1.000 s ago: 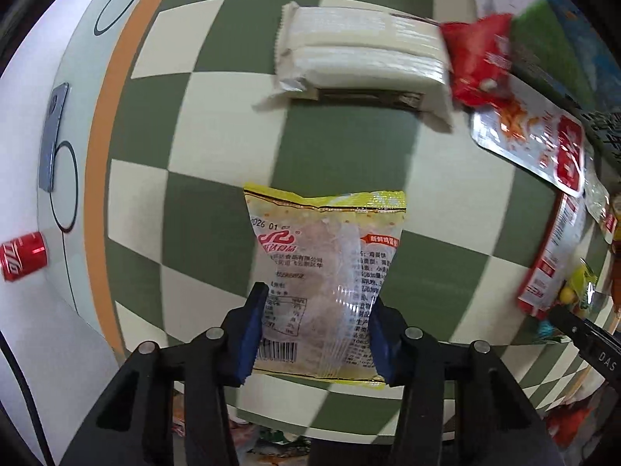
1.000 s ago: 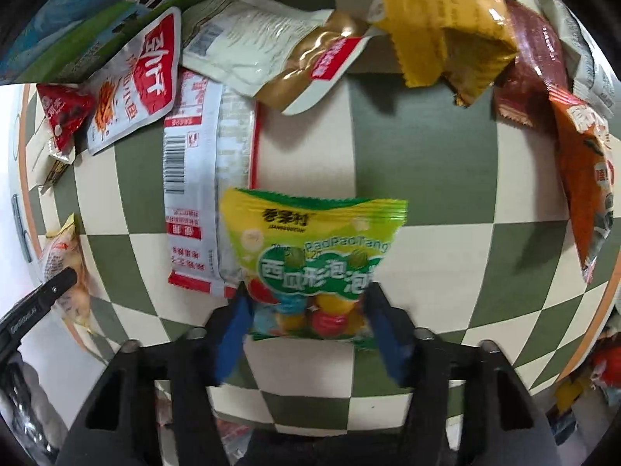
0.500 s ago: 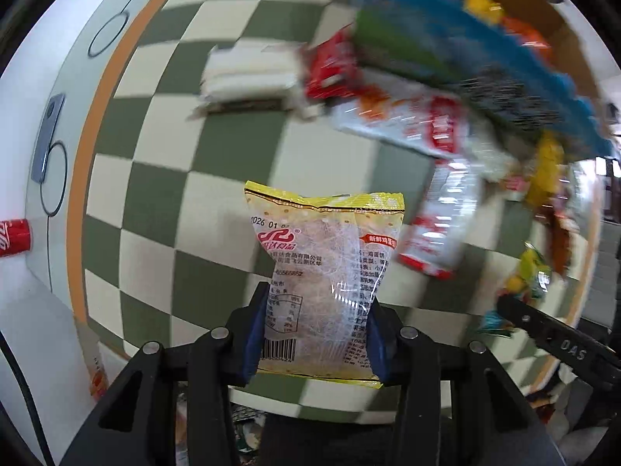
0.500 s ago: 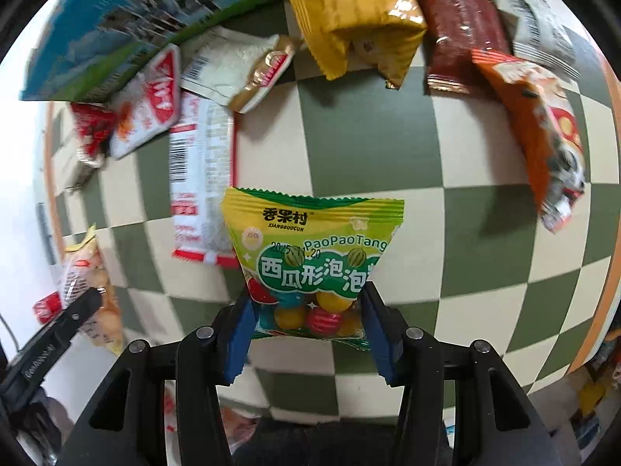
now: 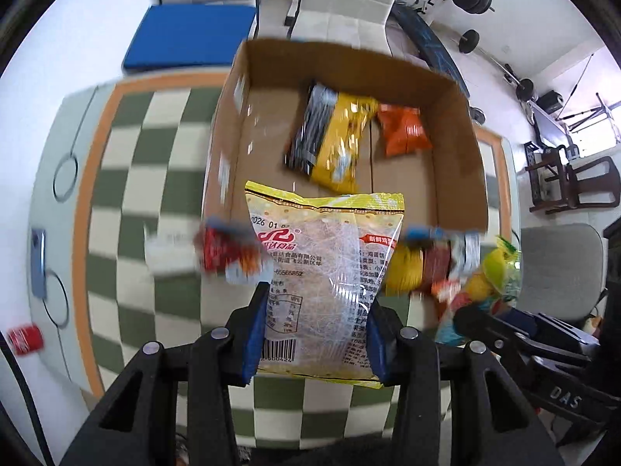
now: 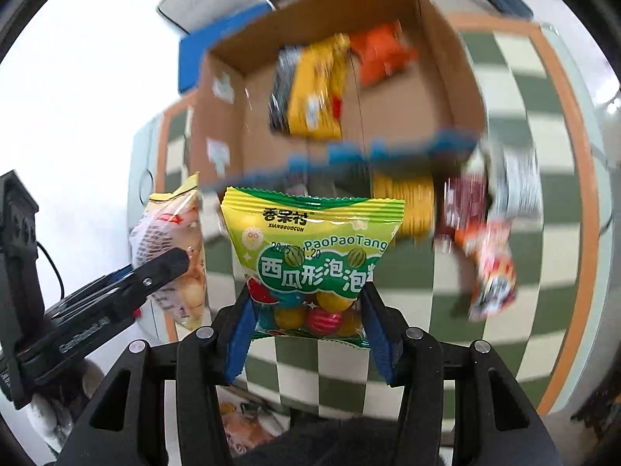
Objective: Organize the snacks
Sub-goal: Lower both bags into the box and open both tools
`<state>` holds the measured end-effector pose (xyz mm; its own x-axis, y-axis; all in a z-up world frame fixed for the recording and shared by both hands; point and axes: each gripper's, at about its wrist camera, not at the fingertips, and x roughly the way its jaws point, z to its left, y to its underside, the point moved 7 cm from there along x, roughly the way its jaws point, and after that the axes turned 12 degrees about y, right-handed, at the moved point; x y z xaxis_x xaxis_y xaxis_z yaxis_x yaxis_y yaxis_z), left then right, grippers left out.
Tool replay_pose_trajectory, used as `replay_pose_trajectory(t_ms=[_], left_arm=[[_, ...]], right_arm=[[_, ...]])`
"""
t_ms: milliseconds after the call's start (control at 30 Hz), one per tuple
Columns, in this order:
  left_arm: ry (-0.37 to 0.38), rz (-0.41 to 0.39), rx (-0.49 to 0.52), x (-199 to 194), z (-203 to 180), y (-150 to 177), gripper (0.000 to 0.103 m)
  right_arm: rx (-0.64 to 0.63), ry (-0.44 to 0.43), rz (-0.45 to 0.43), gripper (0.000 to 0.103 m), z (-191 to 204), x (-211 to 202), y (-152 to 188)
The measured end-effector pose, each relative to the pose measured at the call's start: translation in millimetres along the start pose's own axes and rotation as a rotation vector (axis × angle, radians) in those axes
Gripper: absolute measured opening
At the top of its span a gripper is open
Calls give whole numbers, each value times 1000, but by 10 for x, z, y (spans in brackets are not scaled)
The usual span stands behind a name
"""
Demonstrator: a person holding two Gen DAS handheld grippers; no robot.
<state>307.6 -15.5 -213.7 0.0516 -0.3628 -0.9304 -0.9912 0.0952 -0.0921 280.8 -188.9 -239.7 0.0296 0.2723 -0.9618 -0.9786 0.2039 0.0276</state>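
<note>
1. Setting: a room with white chairs, a blue cushion (image 5: 190, 35) and weight equipment at the back; the surface (image 5: 128, 202) wears a green-and-cream checked cloth with an orange border.
2. Cardboard box (image 5: 458, 147), one, open-topped, standing on the surface. Contents visible: two packets, one yellow-and-black (image 5: 330, 143), one orange (image 5: 403, 130).
3. Left tool (image 5: 316, 334): clamped on one clear packet with a yellow top (image 5: 322, 272), held clear of the cloth just short of the box's near wall.
4. Right tool (image 6: 308, 334): clamped on one green-and-yellow candy packet (image 6: 314, 256), likewise in the air before the box.
5. Loose packets on the cloth along the box's near wall: blurred by motion; at least five can be told apart, an exact count is not possible.
6. Also present: one red can (image 5: 23, 339) and one flat blue-grey device (image 5: 39, 262) at the surface's left edge.
7. Step in hand, as judged: carrying two packets to the box.
8. Next move calls for bringing each tool over the box opening past the near wall, then parting the jaws so the packets drop beside those already inside.
</note>
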Motion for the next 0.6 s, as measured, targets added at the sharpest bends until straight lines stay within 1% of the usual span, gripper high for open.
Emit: replay_pose_trajectory(t_ms=[67,133,267,300,433,600], left_arm=[[-19,9,14,68,5,-239,41],[-30,20,14,140,21,-462,41],[-53,72,11,383,127,-756,41],[-58,87,10,465,167,-778,41],[-81,163,-18,875,362,-915,41],[-100,228,-48,1262,530,-939,41]], right_arm=[[-8,12,-28,54,-13,-101,-267],[-9,31,-41,54,-51,-111,-527],[-12,68,-27,54,-108,62,-951],[-5,75,-22,54,-105,71,-1033],[-4,116,24,54,-179,429,-1314],[4,141,75,55,-239,812,-1464]])
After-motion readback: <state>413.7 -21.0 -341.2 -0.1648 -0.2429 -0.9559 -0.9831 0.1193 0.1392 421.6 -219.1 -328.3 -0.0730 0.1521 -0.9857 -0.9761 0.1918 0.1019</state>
